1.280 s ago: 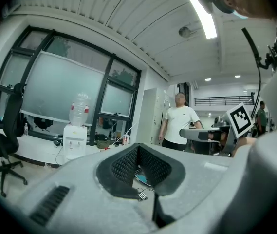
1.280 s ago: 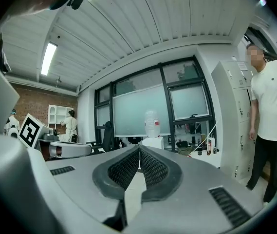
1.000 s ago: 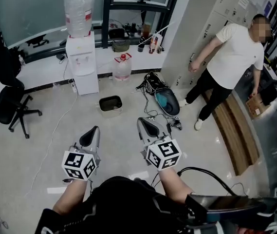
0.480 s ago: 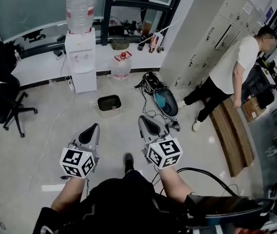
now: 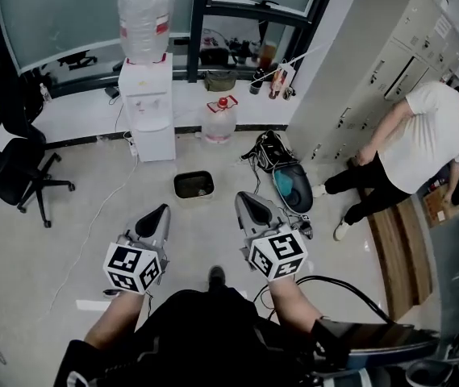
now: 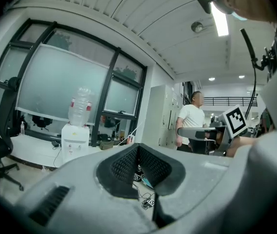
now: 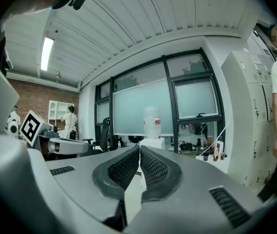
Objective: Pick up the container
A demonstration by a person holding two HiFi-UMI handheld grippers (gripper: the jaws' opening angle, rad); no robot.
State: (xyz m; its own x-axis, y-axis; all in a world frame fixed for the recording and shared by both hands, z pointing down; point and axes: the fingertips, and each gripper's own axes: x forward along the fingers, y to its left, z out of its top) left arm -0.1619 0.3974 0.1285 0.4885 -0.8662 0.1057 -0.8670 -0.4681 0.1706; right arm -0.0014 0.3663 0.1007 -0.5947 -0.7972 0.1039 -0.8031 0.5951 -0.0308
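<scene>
A small dark rectangular container sits on the floor ahead of me, in front of the water dispenser. My left gripper is held at waist height, its jaws pressed together with nothing between them. My right gripper is beside it, also shut and empty. Both point toward the container and stay well short of it. In the left gripper view the pads meet along a line. In the right gripper view the pads do the same. The container is hidden in both gripper views.
A white water dispenser with a bottle on top stands against the window ledge, a spare water jug beside it. A black office chair is at the left. Cables and a teal bag lie at the right. A person stands by the lockers.
The view has shifted so the container and dispenser sit a little farther right and lower. The person at the right has moved toward the frame's edge. Both grippers stay shut.
</scene>
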